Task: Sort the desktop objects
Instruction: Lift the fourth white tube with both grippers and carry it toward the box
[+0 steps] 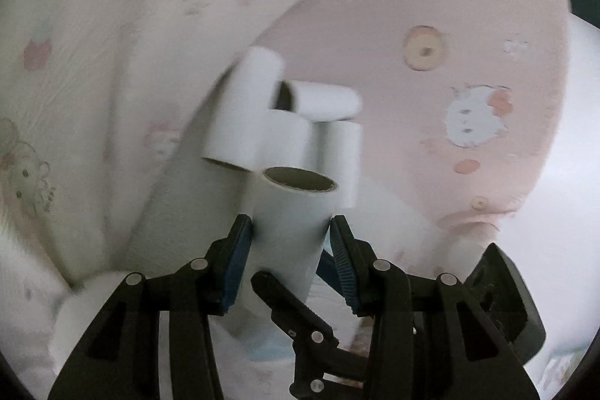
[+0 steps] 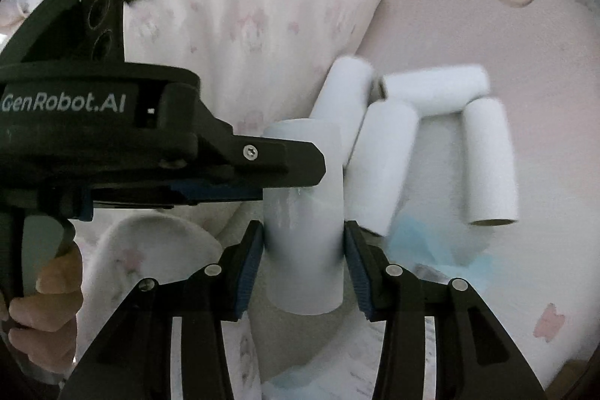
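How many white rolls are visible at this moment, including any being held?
5. One roll is gripped by both the left gripper and right gripper. Four lie in a pile on the pink cloth beyond. More may be hidden beneath them.

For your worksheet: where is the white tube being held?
The white tube sits centre-frame in both wrist views, clamped by both hand-held grippers, left of four loose tubes.

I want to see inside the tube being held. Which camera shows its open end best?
The left wrist view: the tube faces it, showing the dark hollow end. The right wrist view shows only the tube's white side between the pads.
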`<state>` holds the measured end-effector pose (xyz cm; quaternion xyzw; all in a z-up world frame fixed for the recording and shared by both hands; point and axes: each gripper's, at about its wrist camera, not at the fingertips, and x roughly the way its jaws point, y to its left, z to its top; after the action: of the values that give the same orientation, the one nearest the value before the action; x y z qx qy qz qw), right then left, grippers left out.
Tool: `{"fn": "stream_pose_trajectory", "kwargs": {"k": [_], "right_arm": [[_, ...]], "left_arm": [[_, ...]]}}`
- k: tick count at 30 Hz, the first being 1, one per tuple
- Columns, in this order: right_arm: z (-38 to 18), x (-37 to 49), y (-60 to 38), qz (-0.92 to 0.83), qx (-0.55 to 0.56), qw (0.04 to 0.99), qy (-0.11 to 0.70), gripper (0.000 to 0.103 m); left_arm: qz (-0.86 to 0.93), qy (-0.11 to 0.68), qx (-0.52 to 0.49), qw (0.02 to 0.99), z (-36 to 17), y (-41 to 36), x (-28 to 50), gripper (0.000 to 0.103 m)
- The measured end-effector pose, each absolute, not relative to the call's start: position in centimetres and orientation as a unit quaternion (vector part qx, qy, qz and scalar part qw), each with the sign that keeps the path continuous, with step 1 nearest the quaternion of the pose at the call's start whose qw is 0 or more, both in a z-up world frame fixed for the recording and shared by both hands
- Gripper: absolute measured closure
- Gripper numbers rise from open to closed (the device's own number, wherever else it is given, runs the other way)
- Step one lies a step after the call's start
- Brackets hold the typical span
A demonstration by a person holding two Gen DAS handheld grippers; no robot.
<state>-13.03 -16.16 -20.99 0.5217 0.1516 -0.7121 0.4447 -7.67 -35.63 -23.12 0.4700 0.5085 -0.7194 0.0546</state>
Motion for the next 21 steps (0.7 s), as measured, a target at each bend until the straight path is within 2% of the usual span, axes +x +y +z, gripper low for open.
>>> {"fn": "stream_pose_trajectory", "kwargs": {"k": [6, 14, 21], "right_arm": [[-16.7, -12.4, -13.1, -0.746, 0.492, 0.431, 0.124, 0.062], [-12.9, -11.9, -6.6, -0.782, 0.478, 0.388, 0.097, 0.062], [-14.2, -10.1, 0.3, -0.792, 0.501, 0.346, 0.034, 0.062]], "left_arm": [[-0.749, 0.486, 0.451, 0.022, -18.7, -32.4, -8.4, 0.057], [-0.768, 0.452, 0.453, -0.020, -15.4, -25.9, -9.2, 0.057], [-0.787, 0.380, 0.482, -0.070, -15.7, -18.3, -9.2, 0.057]]}}
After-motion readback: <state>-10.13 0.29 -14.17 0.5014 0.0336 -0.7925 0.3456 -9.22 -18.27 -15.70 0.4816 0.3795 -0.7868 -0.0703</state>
